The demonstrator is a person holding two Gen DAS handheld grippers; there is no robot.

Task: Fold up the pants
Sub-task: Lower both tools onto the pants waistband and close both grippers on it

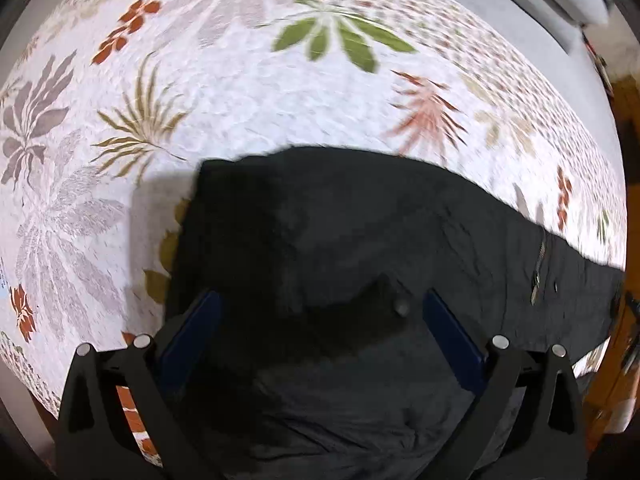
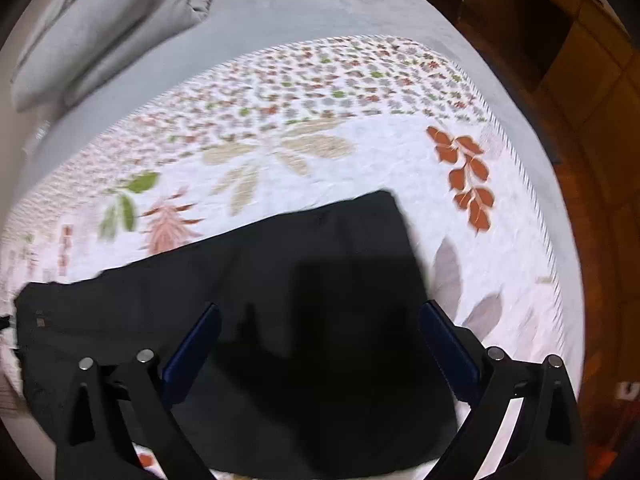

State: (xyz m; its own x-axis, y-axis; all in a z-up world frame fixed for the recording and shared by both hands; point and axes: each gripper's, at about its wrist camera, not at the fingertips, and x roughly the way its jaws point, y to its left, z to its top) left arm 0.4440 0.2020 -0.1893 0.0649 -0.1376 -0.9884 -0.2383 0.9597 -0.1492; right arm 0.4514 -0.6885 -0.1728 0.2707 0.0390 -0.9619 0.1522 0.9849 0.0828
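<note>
Currently both claws hang over black pants (image 1: pixel 360 240) spread flat on a leaf-print bedspread (image 1: pixel 240 92). Left gripper (image 1: pixel 318 320): fingers wide apart, gripping nothing; zipper (image 1: pixel 538 276) at 3 o'clock. Right gripper (image 2: pixel 320 332): likewise spread, empty; a squared cloth end at 12 o'clock, pillows (image 2: pixel 100 20) at 10. Likely between folds. Next move probably calls for lowering onto an edge, pinching cloth and carrying it across.

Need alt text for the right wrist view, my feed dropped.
The right gripper hangs open over dark pants lying flat on a leaf-patterned bedspread, holding nothing. Grey pillows sit at the far left of the bed, with wooden furniture to the right.
</note>
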